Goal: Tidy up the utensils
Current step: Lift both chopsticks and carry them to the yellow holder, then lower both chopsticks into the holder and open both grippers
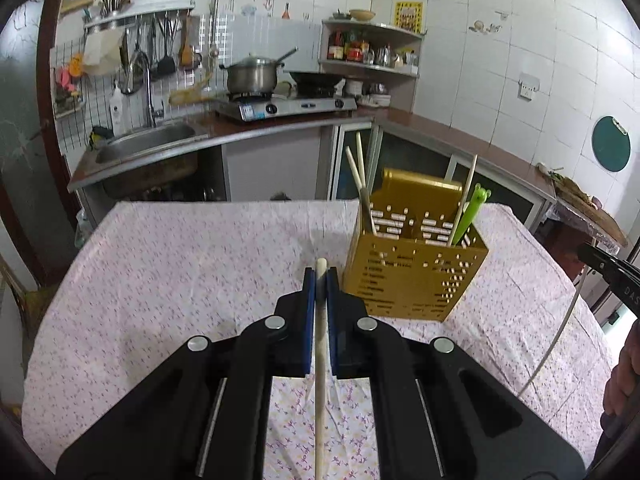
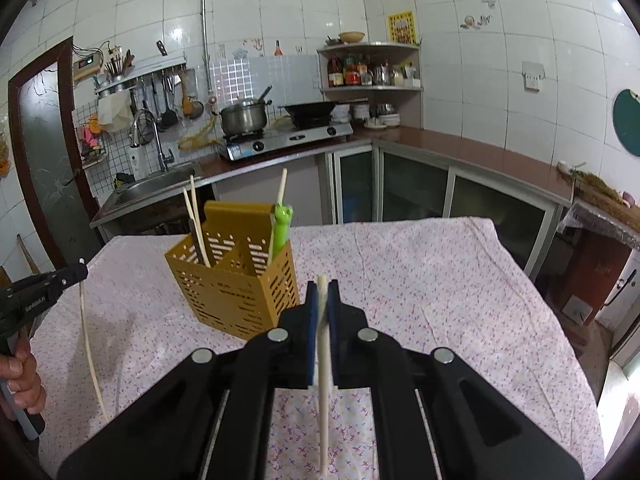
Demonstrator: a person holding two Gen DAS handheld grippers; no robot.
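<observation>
The left gripper (image 1: 320, 280) pinches one pale chopstick (image 1: 319, 380); the gold holder (image 1: 416, 276) stands at its one o'clock. The right gripper (image 2: 322, 292) pinches another chopstick (image 2: 323, 380), holder at ten o'clock. Likely mid-carry; next, tip each upright over a compartment

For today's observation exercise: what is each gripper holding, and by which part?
The left gripper is shut on a pale chopstick near its upper end. The right gripper likewise grips another chopstick near its top, each hanging down.

Home kitchen (gas stove (image 2: 286, 141), sink (image 2: 160, 184))
</observation>
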